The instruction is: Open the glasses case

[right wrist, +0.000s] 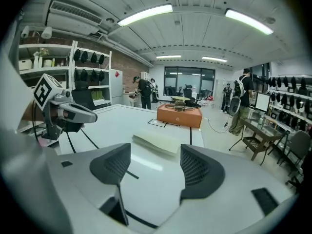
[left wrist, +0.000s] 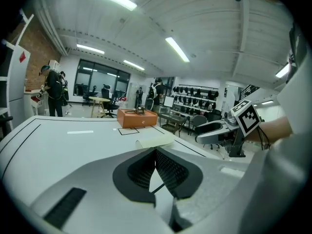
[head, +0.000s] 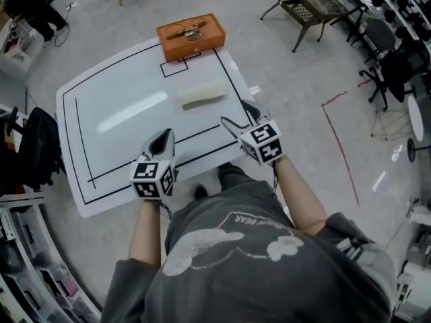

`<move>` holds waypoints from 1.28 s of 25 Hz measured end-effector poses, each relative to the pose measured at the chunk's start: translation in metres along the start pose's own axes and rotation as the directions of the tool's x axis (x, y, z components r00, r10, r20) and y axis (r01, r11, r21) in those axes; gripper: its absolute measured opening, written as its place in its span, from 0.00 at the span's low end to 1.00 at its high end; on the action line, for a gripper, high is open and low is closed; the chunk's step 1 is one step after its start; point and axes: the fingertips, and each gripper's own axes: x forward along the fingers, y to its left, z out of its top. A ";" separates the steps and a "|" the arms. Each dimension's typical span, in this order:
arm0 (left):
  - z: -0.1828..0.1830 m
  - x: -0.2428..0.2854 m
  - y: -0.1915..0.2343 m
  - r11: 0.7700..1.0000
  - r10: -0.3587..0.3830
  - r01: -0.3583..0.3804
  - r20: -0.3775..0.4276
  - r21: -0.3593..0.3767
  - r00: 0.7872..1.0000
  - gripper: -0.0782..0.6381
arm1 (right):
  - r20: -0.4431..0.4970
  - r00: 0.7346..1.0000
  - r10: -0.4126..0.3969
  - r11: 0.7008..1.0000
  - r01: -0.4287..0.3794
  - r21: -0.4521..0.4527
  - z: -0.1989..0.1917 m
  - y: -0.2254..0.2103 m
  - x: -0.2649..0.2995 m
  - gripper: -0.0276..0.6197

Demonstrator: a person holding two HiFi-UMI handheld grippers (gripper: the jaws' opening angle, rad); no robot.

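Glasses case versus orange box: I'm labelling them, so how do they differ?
The glasses case is pale cream and slim; the orange box is larger. The case lies mid-table, bare; the box sits at the far edge with a small object on top. Both rest on the white table.

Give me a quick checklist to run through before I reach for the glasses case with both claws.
1. Glasses case lies closed on the white table: ok.
2. Right claw open and empty: ok.
3. Left claw open for a grasp: not ok, its jaws are together.
4. Bare table between both claws and the case: ok.
5. Which side the case's opening seam faces: cannot tell.
6. Orange box apart from the case: ok.
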 end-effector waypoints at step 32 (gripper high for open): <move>-0.034 0.132 0.026 0.948 0.266 -0.305 -0.296 -0.091 0.917 0.11 | -0.138 0.921 0.365 0.913 -0.383 -0.142 -0.009 -0.064 0.106 0.53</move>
